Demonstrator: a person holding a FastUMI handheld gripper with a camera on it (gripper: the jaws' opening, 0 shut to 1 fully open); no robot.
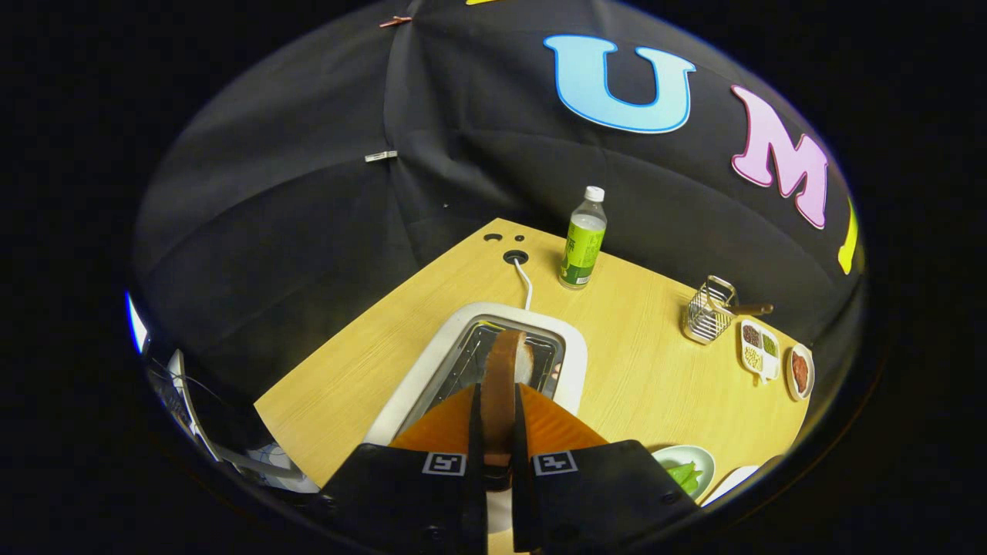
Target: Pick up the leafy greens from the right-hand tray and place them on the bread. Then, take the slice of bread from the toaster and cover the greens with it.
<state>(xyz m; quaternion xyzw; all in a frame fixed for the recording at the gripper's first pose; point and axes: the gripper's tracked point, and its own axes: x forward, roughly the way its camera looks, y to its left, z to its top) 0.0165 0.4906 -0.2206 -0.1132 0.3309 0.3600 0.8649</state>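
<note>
Over the white toaster (493,339) at the near middle of a wooden table (640,370), the hand-held gripper (497,432) is clenched on a slice of bread (505,378), both fingers pressing its faces while the slice stands on edge, its lower end at the toaster's open slot. A white cord (526,284) runs from the toaster's far end to a round hole in the tabletop near the far corner, where the table meets the black cloth wall. Open tabletop lies to the toaster's left up to the table's left edge, and a wide bare stretch separates it from items along the right edge. A green-labelled plastic bottle (583,240) with a white cap stands upright near the far corner; its label is too small to read. To the right sit a wire basket (708,312), a divided white dish (759,351) holding small portions of grains or seeds, and a small plate (800,371) with something reddish. Just right of the fingers, a pale green bowl (686,466) holds the leafy greens (685,474).
</note>
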